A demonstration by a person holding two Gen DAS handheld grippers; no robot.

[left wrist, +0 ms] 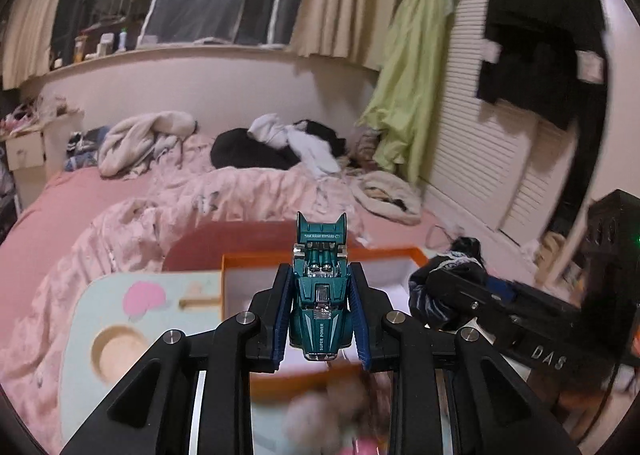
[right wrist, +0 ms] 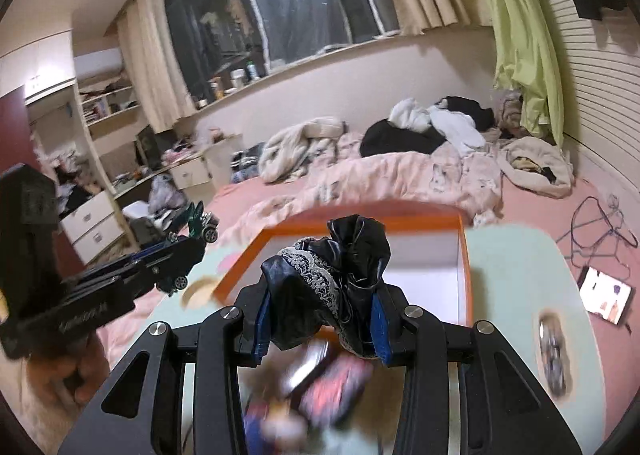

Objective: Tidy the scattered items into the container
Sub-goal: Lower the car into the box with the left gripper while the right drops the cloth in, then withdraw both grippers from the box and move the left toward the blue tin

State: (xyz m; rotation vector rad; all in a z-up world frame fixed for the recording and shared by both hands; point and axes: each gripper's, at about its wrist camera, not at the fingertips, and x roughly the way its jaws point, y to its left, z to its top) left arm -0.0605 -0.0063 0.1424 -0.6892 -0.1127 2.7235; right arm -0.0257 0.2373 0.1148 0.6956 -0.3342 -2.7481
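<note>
My left gripper is shut on a teal toy car, held above the near edge of an orange-rimmed white box. The car also shows in the right wrist view, in the left gripper. My right gripper is shut on a crumpled black cloth with grey lace trim, held above the same box. That cloth and the right gripper appear at the right of the left wrist view. Blurred colourful items lie below the right gripper.
The box sits on a pale blue tray table with a round cup recess, on a pink bed. A blurred small toy lies on the table's right part. A phone and wire hangers lie on the bed.
</note>
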